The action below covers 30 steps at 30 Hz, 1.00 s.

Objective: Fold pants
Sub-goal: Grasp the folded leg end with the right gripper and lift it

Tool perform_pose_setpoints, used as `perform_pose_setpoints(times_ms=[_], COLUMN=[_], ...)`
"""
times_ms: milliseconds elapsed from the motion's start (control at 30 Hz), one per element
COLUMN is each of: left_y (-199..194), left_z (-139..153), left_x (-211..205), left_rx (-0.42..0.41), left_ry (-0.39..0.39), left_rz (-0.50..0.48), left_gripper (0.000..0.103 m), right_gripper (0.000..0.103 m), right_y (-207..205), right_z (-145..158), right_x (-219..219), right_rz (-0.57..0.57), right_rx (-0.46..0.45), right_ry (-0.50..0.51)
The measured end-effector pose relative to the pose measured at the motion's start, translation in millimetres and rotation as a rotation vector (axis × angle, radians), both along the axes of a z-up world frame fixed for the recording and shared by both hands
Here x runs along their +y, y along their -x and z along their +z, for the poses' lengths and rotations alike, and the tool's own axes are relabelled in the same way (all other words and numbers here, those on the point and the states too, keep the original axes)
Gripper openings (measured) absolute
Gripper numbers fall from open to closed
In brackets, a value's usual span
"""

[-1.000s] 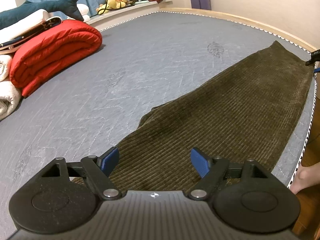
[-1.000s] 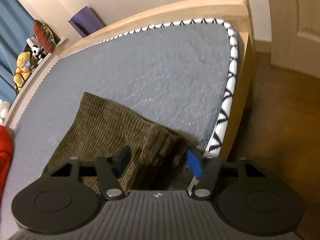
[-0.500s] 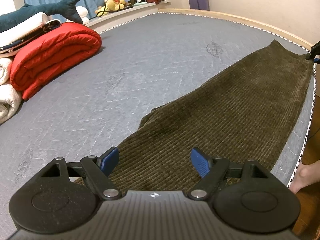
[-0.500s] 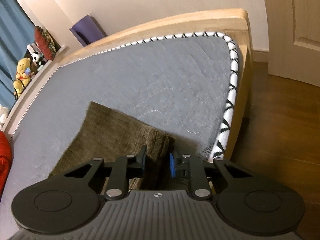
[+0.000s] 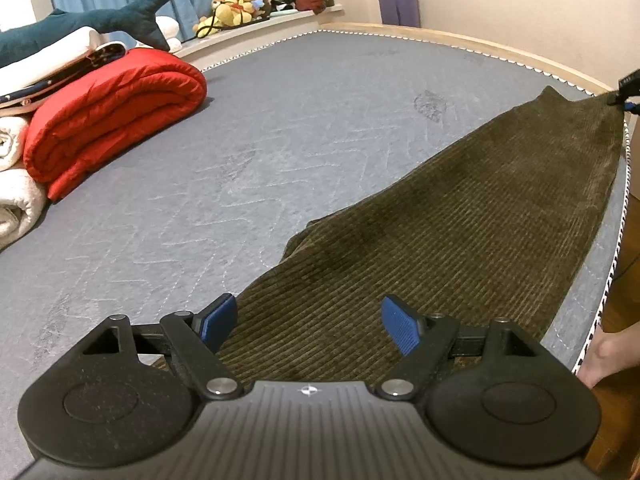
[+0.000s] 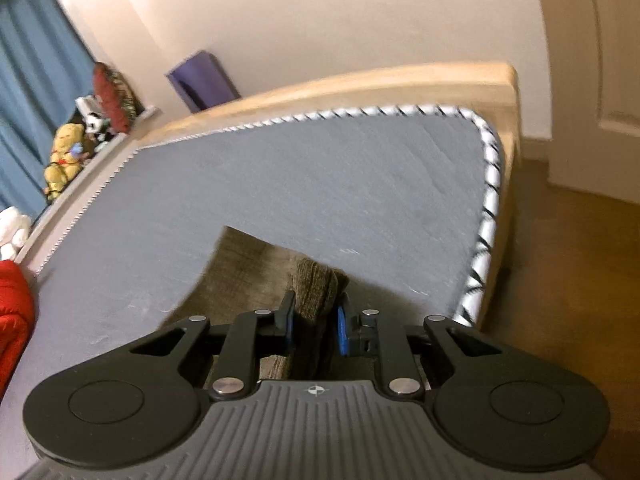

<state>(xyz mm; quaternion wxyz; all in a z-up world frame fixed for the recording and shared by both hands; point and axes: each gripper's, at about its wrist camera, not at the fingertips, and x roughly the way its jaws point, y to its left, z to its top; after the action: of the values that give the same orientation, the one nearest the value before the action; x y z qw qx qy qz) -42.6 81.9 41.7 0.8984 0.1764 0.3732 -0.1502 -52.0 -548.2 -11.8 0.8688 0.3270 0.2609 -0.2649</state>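
Note:
Dark olive corduroy pants lie stretched along the grey mattress near its right edge. My left gripper is open, its blue pads just above the near end of the pants, holding nothing. My right gripper is shut on a bunched corner of the pants and lifts it off the mattress. That gripper also shows in the left wrist view at the far right, pulling the far corner up.
A folded red quilt and white rolled bedding sit at the left. A plush shark and soft toys line the far ledge. The mattress edge and wooden floor are to the right. A bare foot stands beside the bed.
My right gripper closed on the far corner of the pants and raised it off the mattress. My left gripper stayed open over the near end.

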Motion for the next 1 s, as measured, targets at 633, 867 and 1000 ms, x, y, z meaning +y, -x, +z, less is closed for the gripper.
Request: perform_pose_setpoints(times_ms=[633,867,1000], left_y=[1.0,0.3,0.4], left_z=[-2.7,-6.2,-8.1], left_x=[-2.1,-2.9,-4.5], left_rx=[0.006,0.016,0.019], left_ry=[-0.019,-0.029,-0.034], left_rz=[-0.008,-0.006,-0.011], left_gripper=[0.086,0.086,0.086], right_gripper=[0.020,0.026,0.066], right_y=[1.9,2.1,-0.3], right_z=[-14.7,-20.9,-34.4], right_x=[-7.9,-12.8,-17.2], right_rz=[-0.049,-0.059,-0.067], right_rx=[0.077,0.102,0.162], right_ry=[-0.035,-0.051,-0.094])
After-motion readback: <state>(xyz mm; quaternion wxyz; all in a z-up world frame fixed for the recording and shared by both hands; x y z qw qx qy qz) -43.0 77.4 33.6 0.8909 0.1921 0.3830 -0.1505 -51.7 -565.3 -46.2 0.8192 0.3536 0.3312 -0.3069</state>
